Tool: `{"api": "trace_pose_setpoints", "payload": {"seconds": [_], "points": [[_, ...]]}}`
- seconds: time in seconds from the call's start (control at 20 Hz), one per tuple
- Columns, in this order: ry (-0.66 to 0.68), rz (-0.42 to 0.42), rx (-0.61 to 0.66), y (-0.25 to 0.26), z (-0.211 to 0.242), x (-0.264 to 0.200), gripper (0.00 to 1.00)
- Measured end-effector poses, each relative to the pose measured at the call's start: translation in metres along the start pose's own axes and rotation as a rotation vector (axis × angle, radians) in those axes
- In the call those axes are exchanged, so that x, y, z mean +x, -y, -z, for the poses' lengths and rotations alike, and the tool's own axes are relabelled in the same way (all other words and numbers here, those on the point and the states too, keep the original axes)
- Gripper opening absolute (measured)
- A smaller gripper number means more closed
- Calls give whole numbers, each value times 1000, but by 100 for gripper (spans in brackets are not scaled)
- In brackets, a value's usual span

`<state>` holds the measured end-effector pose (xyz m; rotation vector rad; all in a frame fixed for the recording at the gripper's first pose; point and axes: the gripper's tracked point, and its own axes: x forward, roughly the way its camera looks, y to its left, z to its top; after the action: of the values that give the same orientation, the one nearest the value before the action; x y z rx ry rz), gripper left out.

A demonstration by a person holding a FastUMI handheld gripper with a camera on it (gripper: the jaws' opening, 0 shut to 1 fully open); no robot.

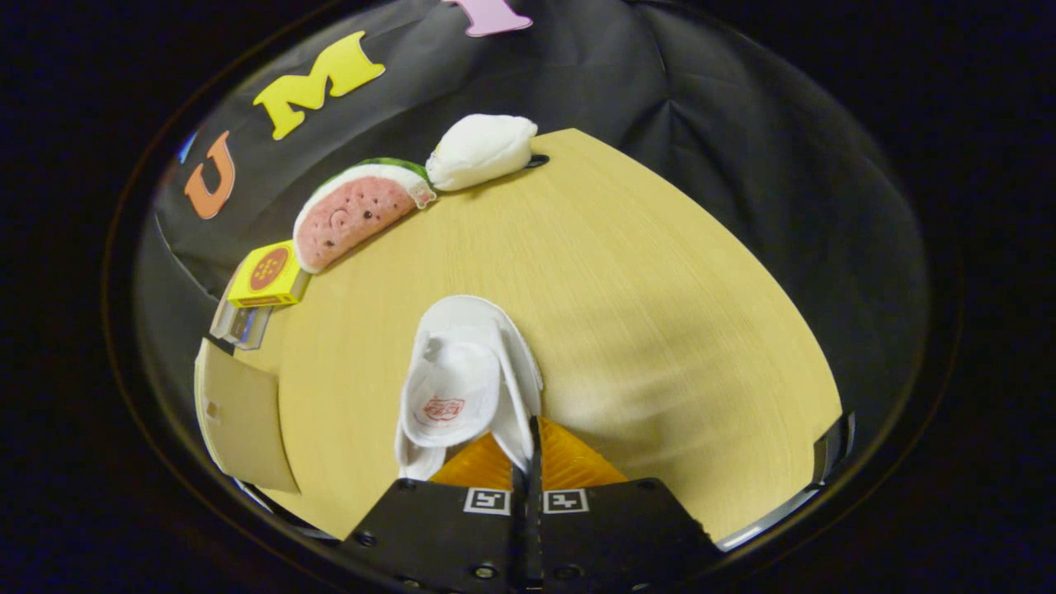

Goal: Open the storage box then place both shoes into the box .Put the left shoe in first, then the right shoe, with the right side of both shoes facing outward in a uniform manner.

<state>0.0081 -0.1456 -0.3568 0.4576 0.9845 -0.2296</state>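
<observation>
My gripper (532, 450) is shut on a white slipper (462, 388), with both fingers pressed together on its right edge. The slipper stretches forward from the fingertips over the wooden table (643, 297), its upper with a red mark facing me and its toe pointing away. To the left of the fingers stands a tan panel (239, 421) with a clear plastic edge under it. I cannot tell whether it belongs to the storage box.
Along the table's far left edge lie a yellow box (268, 275) on a smaller carton (239, 324), a watermelon-slice plush (355, 213) and a white plush (480, 150). A clear plastic piece (829, 450) sits at the table's near right corner.
</observation>
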Motion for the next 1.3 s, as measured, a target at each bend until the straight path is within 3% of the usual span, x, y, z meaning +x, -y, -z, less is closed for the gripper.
{"api": "trace_pose_setpoints", "payload": {"seconds": [0.3, 0.65, 1.0, 1.3], "points": [[69, -36, 79, -108, 11, -75, 0], [142, -118, 41, -281, 31, -129, 0], [108, -182, 15, -423, 76, -118, 0], [112, -99, -24, -452, 107, -80, 0]]}}
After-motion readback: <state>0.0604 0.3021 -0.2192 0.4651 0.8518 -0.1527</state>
